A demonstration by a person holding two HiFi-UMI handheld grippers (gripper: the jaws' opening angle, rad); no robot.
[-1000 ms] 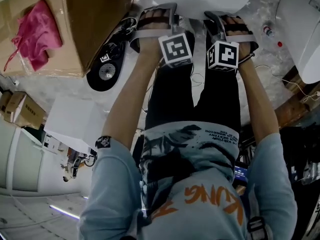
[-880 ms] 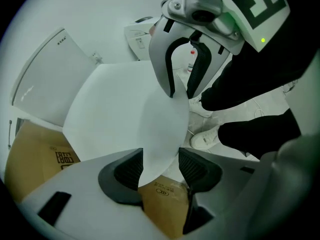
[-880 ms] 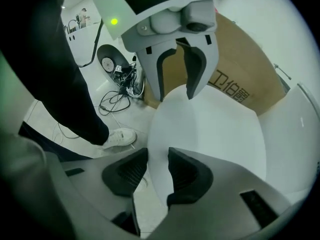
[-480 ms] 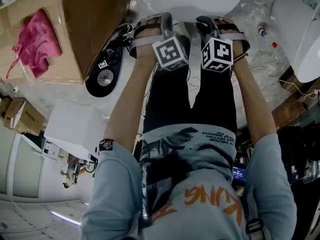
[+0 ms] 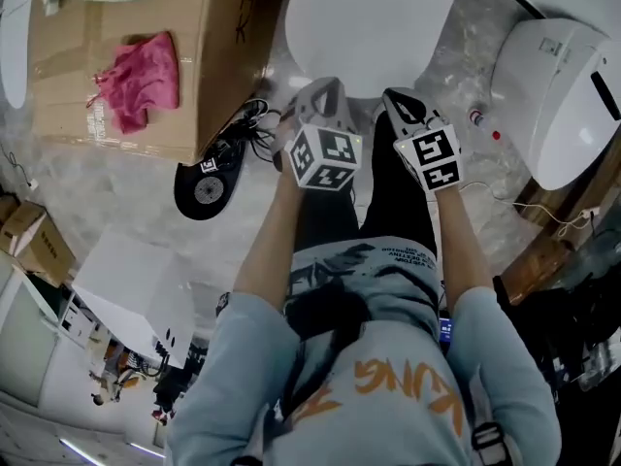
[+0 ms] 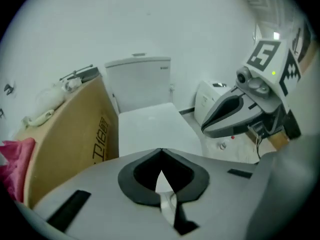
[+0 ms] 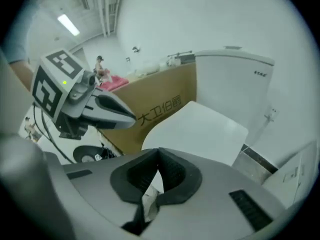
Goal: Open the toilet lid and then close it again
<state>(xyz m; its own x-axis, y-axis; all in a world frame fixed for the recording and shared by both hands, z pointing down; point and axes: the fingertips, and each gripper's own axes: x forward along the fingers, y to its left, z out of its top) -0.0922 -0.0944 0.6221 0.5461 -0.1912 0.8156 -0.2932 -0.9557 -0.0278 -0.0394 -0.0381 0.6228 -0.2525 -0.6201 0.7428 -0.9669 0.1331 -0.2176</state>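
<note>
The white toilet lid point(image 5: 374, 27) lies flat and closed over the bowl, top centre in the head view. Both grippers hang in the air just in front of its near edge, side by side, touching nothing. My left gripper point(image 5: 325, 90) is shut and empty; in the left gripper view its tips point(image 6: 161, 150) meet above the lid point(image 6: 150, 129), with the tank point(image 6: 140, 81) behind. My right gripper point(image 5: 398, 100) is shut and empty too; its tips point(image 7: 158, 150) meet over the lid point(image 7: 200, 131).
A cardboard box point(image 5: 126, 56) with a pink cloth point(image 5: 146, 76) on it stands close to the toilet's left. A second white toilet-like unit point(image 5: 563, 95) is at the right. A black round device point(image 5: 209, 190) with cables and a small bottle point(image 5: 475, 119) lie on the floor.
Both grippers have lifted up and back from the lid's front edge, rolled, and closed their jaws. More of the closed lid now shows.
</note>
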